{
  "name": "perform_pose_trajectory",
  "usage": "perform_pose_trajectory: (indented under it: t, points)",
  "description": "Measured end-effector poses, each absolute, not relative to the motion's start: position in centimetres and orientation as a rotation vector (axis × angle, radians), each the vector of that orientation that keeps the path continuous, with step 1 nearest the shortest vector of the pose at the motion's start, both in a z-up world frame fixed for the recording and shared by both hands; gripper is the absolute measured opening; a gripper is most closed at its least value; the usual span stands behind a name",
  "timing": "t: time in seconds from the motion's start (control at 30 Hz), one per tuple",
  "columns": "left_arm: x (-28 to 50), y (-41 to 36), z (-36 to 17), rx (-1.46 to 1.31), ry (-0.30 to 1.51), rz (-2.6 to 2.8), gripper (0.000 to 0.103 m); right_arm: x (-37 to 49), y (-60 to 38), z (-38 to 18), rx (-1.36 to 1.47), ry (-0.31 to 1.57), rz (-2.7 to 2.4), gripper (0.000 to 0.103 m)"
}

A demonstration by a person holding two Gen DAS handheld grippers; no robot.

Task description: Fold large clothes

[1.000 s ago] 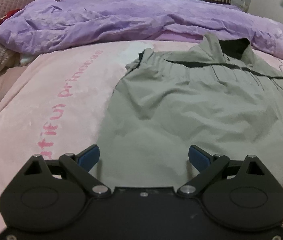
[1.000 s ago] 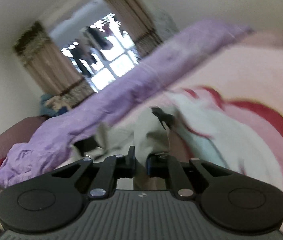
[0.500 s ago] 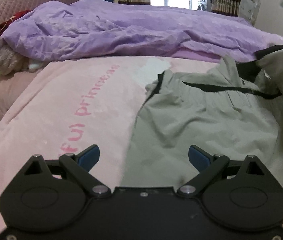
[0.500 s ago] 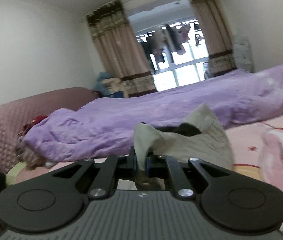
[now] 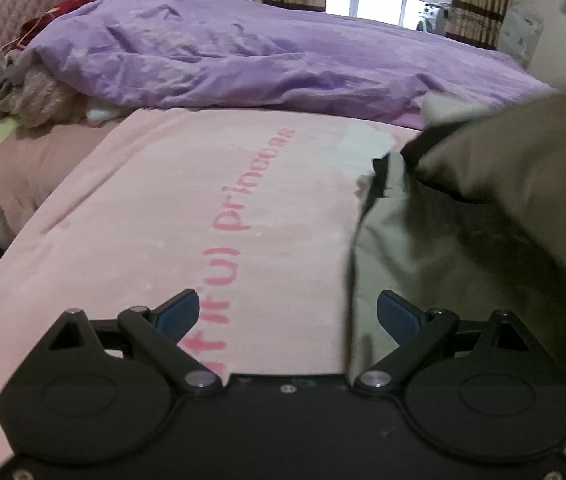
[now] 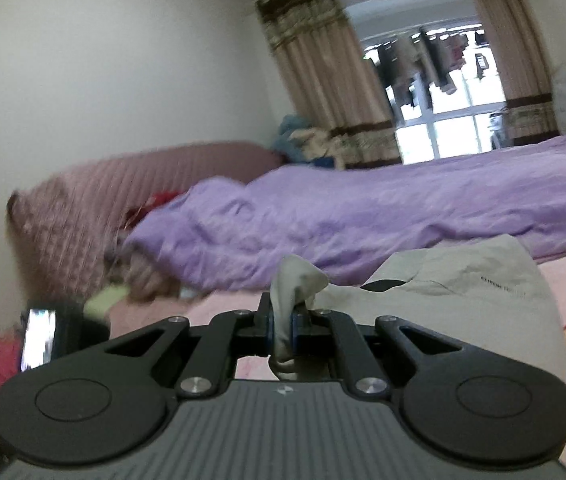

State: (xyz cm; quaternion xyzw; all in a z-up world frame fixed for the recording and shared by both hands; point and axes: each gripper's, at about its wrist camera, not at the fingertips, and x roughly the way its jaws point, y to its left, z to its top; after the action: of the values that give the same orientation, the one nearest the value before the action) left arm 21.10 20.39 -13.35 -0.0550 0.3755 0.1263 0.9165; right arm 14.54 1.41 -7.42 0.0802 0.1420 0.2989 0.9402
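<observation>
Nearest in the right wrist view, a bunched corner of the grey-green garment point(image 6: 467, 284) is seen pinched between the nearly closed fingers of the right gripper point(image 6: 281, 330), the cloth being lifted and draped back over itself above the pink blanket point(image 6: 227, 304). In the left wrist view, the left gripper point(image 5: 286, 312) is held tilted down over the blanket with its blue fingers point(image 5: 175, 312) spread wide and nothing between them, the garment's edge lying just beside the right-hand one. Farther back, a rumpled purple duvet point(image 5: 243, 56) is spread across the bed, with a quilted headboard point(image 6: 83, 208) and a curtained window point(image 6: 451, 96) behind.

left wrist view tilts down at the pink blanket point(image 5: 187, 208); right wrist view looks level; both share the purple duvet point(image 5: 243, 60).
</observation>
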Motion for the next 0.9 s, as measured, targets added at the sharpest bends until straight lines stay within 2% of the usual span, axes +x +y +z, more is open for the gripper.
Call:
perform_pose_trajectory:
  t: [0.5, 0.9]
  points:
    - [18.9, 22.7, -17.1, -0.171, 0.862, 0.291, 0.098, 12.8, 6.1, -16.1, 0.100, 0.530, 0.586, 0.008]
    - [18.0, 22.4, -18.1, -0.183, 0.894, 0.272, 0.098, 12.4, 6.9, -18.5, 0.073, 0.584, 0.542, 0.009]
